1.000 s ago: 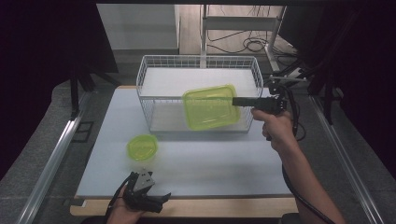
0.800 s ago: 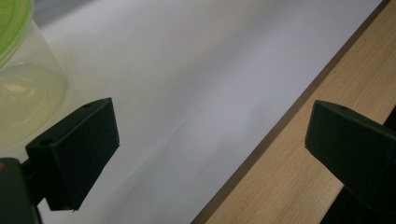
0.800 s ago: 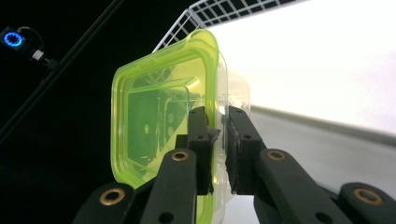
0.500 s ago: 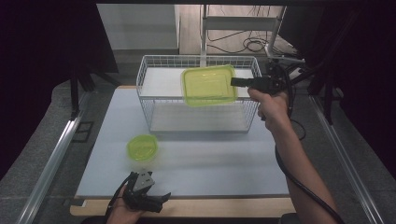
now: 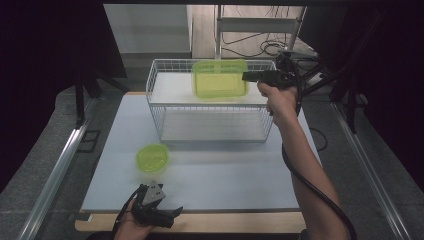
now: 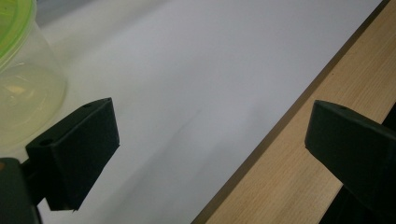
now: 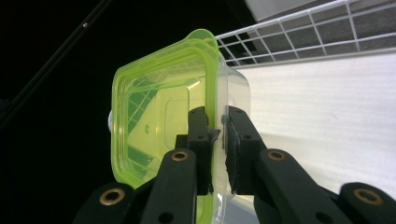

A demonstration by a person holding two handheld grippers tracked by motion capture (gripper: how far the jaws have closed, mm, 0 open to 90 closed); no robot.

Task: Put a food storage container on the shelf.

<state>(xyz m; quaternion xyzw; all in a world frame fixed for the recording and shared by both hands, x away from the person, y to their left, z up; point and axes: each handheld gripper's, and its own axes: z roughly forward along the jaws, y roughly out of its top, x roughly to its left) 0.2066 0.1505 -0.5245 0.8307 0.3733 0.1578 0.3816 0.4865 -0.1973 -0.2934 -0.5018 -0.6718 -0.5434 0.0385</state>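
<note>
The right claw (image 5: 248,76), pinching the green container (image 5: 219,78) by its rim, has lifted it over the wire basket (image 5: 165,107), ready to lower in.

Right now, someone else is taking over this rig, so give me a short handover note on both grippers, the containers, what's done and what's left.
Right gripper: shut on the rim of the square green-lidded container, held on edge above the wire basket.
Left gripper: open, holding nothing, at the table's near edge.
Round green-lidded container: on the white mat in front of the basket, apart from both grippers.
Done: square container picked up and brought over the basket.
Left: likely lower it into the basket and release; the round container probably follows.
</note>
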